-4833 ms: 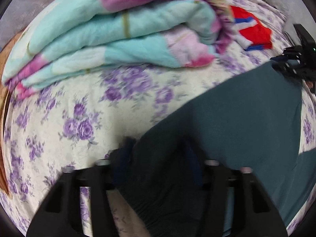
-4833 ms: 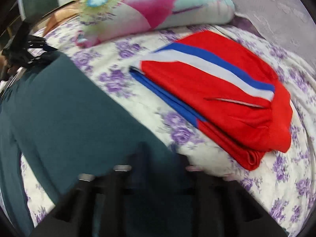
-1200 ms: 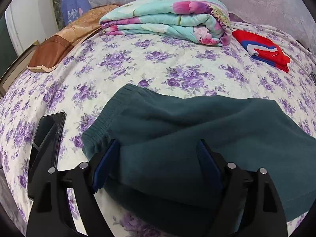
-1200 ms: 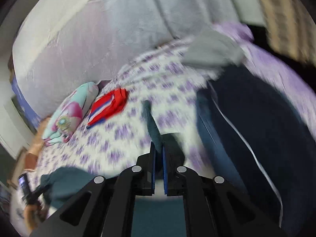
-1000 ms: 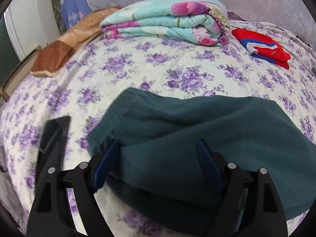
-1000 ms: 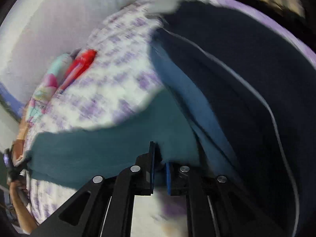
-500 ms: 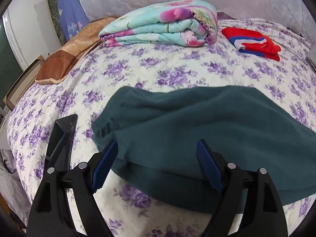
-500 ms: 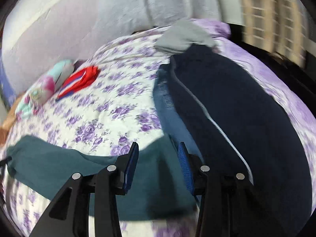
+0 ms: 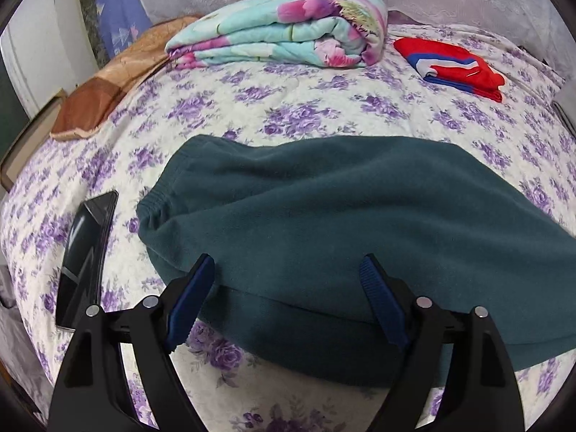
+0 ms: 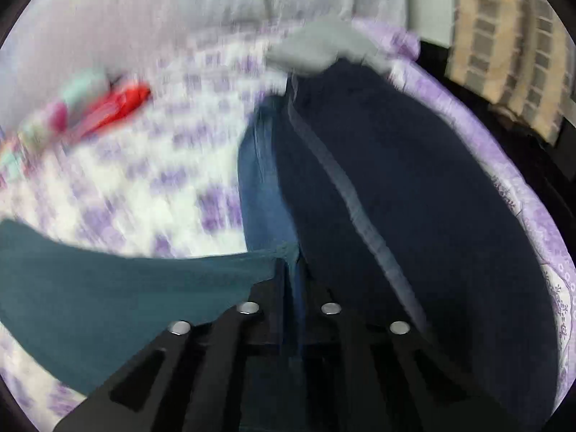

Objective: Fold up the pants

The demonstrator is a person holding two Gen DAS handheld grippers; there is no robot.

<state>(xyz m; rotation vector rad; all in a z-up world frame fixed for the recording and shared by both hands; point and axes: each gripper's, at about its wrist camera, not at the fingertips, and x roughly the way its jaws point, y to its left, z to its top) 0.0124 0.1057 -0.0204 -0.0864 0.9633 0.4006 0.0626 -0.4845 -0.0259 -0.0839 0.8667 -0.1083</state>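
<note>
Pants (image 9: 324, 223) (teal, fleece-like) are laid on the bed (image 9: 288, 108), folded over lengthwise, so two layers are seen along the near edge. The long axis runs left–right across the left wrist view; the elastic waistband points left, toward the phone (image 9: 86, 252), and the legs trail off past the right edge.

Left gripper (image 9: 286, 288): jaws spread wide, nothing clamped. Its blue pads (image 9: 190, 298) straddle the near folded edge of the pants without pressing on it.

Right gripper (image 10: 291, 273): jaws closing, and the frame shows them pinched on a corner of the pants (image 10: 108, 288) at the leg end (heavy motion blur, so the contact is read only roughly).

Seen only from the left wrist:
- phone, just left of the waistband
- folded floral quilt (image 9: 284, 32), well behind the pants
- brown pillow (image 9: 108, 86), behind and left of the pants

Seen only from the right wrist:
- dark navy garment (image 10: 414, 216) and jeans (image 10: 262, 187), just right of the pants' leg end
- grey cloth (image 10: 316, 50), far behind them

The red/blue/white garment (image 9: 453, 64) is caught in both views (a red smear (image 10: 115, 108) in the right one).

No legible writing or brand is made out anywhere.
</note>
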